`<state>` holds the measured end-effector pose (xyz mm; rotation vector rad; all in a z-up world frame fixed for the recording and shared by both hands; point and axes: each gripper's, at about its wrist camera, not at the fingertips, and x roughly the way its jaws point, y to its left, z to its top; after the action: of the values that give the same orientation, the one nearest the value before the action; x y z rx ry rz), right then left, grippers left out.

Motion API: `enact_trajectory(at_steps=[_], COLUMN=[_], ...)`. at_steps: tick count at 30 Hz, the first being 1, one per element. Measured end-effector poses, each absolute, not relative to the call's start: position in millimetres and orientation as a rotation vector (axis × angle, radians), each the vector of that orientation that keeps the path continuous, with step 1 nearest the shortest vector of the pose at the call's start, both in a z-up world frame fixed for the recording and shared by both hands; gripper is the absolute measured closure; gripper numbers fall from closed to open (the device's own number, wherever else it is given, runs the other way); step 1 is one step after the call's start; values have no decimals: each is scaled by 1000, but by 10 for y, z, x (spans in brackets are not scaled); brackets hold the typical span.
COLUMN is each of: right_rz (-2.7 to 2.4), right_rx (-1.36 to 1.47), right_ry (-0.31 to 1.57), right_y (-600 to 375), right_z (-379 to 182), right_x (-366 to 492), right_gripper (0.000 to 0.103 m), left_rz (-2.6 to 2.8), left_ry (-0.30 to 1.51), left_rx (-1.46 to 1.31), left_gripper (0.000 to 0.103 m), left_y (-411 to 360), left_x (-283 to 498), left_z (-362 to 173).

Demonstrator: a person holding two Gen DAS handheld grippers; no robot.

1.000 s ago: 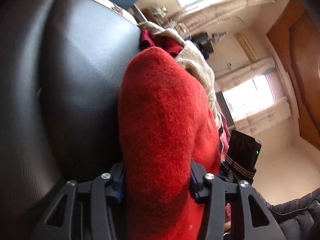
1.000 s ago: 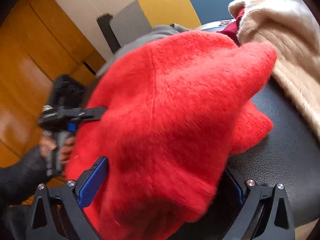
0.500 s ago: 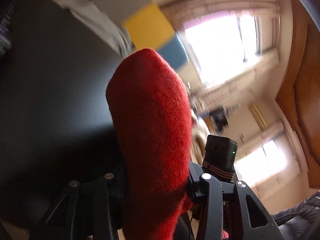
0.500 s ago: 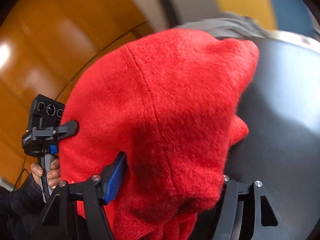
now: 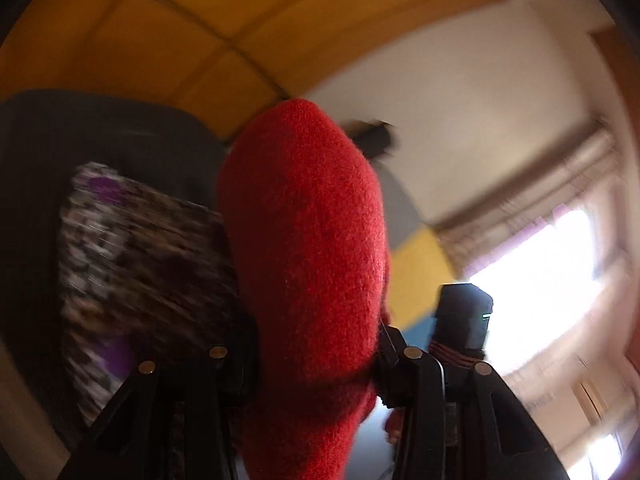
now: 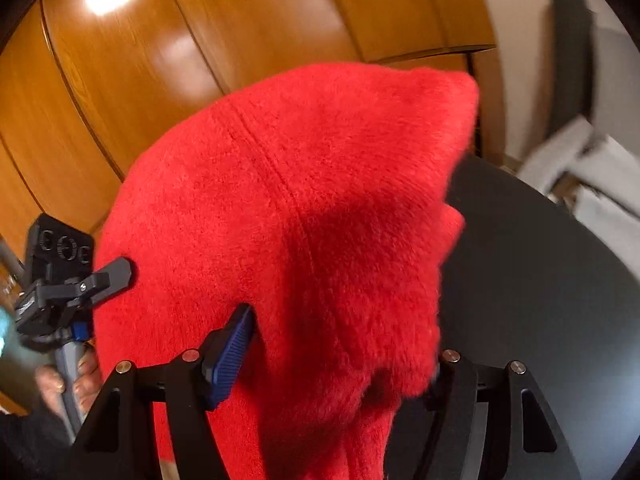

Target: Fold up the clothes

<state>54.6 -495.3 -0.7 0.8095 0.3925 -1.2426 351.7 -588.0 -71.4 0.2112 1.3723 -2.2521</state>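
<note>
Left wrist view: patterned purple-and-white folded cloth (image 5: 136,264) lies on the dark desk (image 5: 120,136) at left; left claw (image 5: 312,356) pinches a thick bunch of the red sweater (image 5: 304,240), which stands up between its pads. Right wrist view: a hand (image 6: 68,384) at lower left grips the left claw's handle, wood cabinet panels (image 6: 180,40) behind; right claw (image 6: 332,360) clamps another fold of the red sweater, fabric bulging over the blue pad (image 6: 232,348), held above the desk's black top at right.
</note>
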Motion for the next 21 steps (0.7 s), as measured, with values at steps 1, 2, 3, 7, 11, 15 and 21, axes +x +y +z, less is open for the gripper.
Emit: enact_trajectory(at_steps=[1, 2, 3, 7, 11, 15, 21], right_rz=[-1233, -1223, -1221, -1226, -1230, -1320, -1297], right_rx=[840, 871, 891, 928, 953, 807, 416], right_ry=[416, 439, 466, 444, 396, 446, 476], right_y=[-5149, -5343, -5464, -5681, -5641, -5496, -4604], right_z=[-90, -176, -269, -581, -606, -241, 373], right_x=[573, 599, 623, 626, 569, 565, 991], right_gripper=[34, 32, 29, 8, 2, 2, 6], left_rz=[-2188, -2127, -2089, -2050, -2088, -2025, -2110], left_ry=[1369, 1372, 1397, 1424, 1407, 1326, 1054], left_rx=[234, 252, 252, 244, 322, 376, 207], left_gripper=[59, 59, 59, 58, 55, 52, 52], left_y=[-5955, -6028, -6076, -6089, -6102, -5885, -5550], left_x=[3534, 3553, 3583, 3664, 3818, 3966, 4081], left_z=[-807, -905, -1014, -1242, -1078, -856, -275])
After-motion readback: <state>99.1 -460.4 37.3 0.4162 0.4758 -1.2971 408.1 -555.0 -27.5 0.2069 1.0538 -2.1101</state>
